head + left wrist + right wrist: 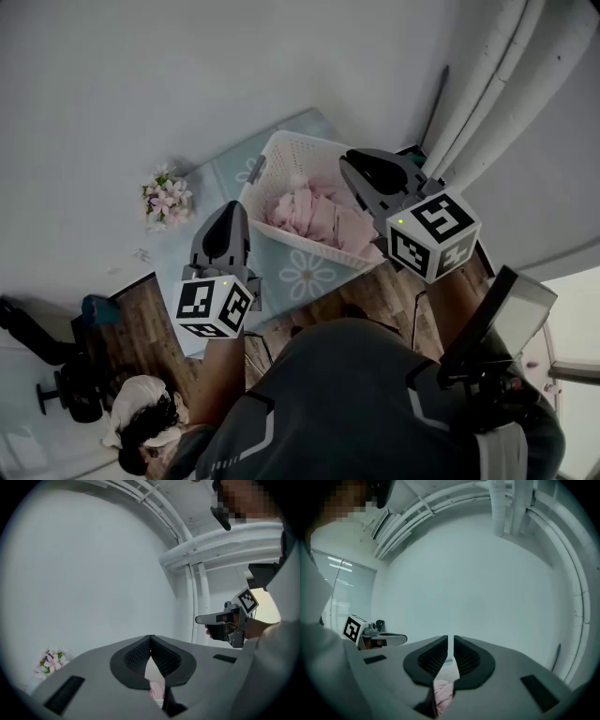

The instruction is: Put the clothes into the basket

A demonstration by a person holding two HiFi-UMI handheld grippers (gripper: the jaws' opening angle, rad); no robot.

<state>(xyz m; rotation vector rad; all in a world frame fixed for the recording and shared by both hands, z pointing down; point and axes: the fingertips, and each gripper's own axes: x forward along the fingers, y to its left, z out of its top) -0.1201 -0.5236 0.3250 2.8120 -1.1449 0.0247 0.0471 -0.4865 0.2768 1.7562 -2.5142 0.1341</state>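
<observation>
Clothes [314,217] inside white lattice basket [281,150]. Basket on pale blue flower-print mat [300,274] over wood floor [141,319]. White wall [187,75] at 12 o'clock, flower bunch [166,200] at 9. Left gripper [230,208] at 8, clenched, empty. Right gripper [352,164] at 3, nearly clenched, empty. Clothes pink, crumpled.

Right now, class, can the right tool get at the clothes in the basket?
Probably yes. The right tool hangs over the edge of the open basket, beside the clothes, with nothing between. Its jaws stand shut and empty, so they need opening first.
</observation>
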